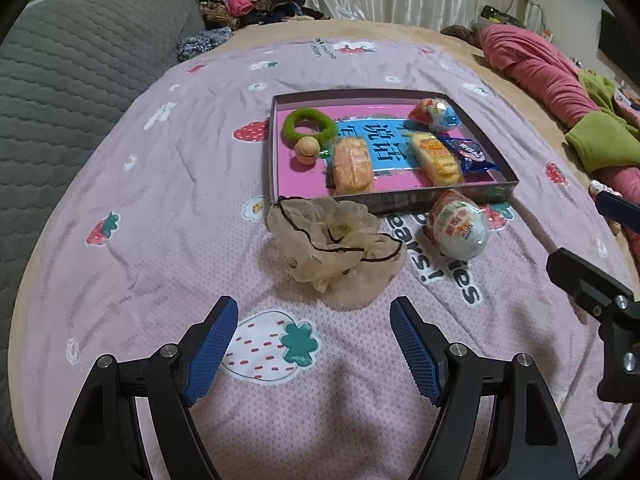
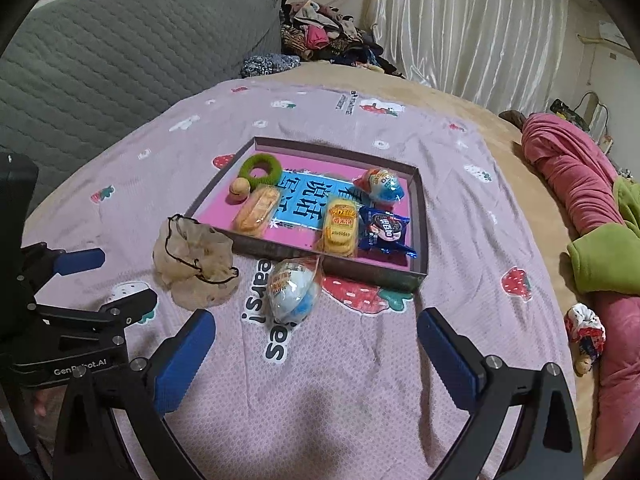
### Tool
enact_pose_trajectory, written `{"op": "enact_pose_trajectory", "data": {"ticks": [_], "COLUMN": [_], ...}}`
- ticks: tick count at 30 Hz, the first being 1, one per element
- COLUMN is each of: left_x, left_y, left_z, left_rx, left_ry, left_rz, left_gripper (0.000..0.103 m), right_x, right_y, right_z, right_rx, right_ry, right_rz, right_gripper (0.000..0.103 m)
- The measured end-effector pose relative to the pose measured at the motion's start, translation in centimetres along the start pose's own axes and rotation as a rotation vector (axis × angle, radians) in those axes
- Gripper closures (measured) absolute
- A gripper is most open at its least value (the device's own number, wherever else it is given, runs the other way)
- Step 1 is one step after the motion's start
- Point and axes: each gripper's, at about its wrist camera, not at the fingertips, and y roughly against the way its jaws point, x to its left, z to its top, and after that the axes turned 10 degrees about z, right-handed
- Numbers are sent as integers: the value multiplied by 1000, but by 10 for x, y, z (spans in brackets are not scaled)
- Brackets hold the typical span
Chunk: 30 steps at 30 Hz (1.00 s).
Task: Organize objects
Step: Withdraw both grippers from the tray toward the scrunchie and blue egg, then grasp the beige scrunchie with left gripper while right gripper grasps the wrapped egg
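A shallow box tray [image 1: 420,196] [image 2: 376,276] with a pink floor lies on the bed. It holds a green ring [image 1: 308,126] [image 2: 262,168], a small tan ball [image 1: 307,148], two wrapped cakes [image 1: 352,166] [image 1: 438,156], a blue snack packet [image 1: 472,154] [image 2: 384,230] and a wrapped egg toy [image 1: 438,112]. In front of the tray lie a beige sheer scrunchie [image 1: 336,244] [image 2: 196,256] and a second wrapped egg toy [image 1: 460,224] [image 2: 296,288]. My left gripper [image 1: 314,312] is open just short of the scrunchie. My right gripper [image 2: 316,324] is open wide just short of the egg toy.
A pink strawberry-print quilt [image 1: 160,208] covers the bed. A grey quilted headboard [image 1: 80,64] stands at left, with piled clothes [image 1: 248,0] behind. Pink and green blankets [image 2: 580,208] lie along the right edge, with a small doll [image 2: 586,332] beside them.
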Motion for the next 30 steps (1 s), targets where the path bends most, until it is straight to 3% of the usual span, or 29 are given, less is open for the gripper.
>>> {"op": "enact_pose_trajectory", "data": {"ticks": [13,30], "left_x": [-2,6], "left_y": [-24,-51], "left_z": [4,27], "left_rx": [30,37], "left_ry": [12,39], "left_rz": [-12,4], "left_gripper": [23,23], "right_x": [-3,-18], "right_y": [-37,-71], "right_z": [-5,-4], "right_rx": [59,72], "right_ry": [-20,-59], "right_rz": [16,20], "right_gripper": [1,1]}}
